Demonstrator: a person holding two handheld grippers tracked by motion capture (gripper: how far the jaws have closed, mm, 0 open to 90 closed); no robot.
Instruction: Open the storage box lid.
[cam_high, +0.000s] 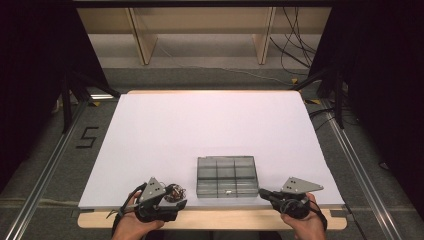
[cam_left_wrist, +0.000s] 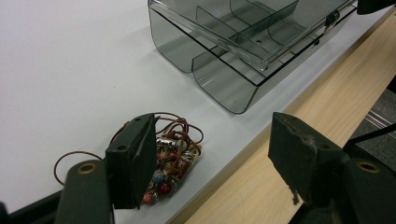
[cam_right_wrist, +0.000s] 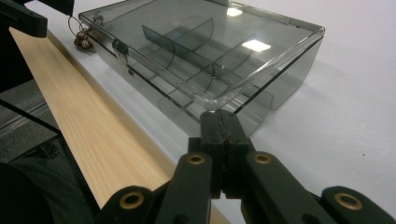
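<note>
So the beaded cord bracelet (cam_left_wrist: 170, 163) is sitting in a tangled little heap right at the near edge of the white tabletop (cam_high: 200, 125), off to the left of the smoky clear organizer box (cam_high: 227, 176). Red and silver beads, brown cord looping out of it. The left tool (cam_high: 175, 197) is parked right over it with its jaws wide apart, one pad just beside the bracelet and the other hanging out over the wooden edge strip (cam_high: 225, 219), so nothing is actually gripped. From the left gripper view you can't quite tell if that near pad touches the beads.

The box is closed, with dividers visible through the lid and a small latch (cam_right_wrist: 120, 48) on the side facing the person. The right tool (cam_high: 264, 193) has its jaws pressed fully together with nothing between them, tip right up against the box's near right corner.
</note>
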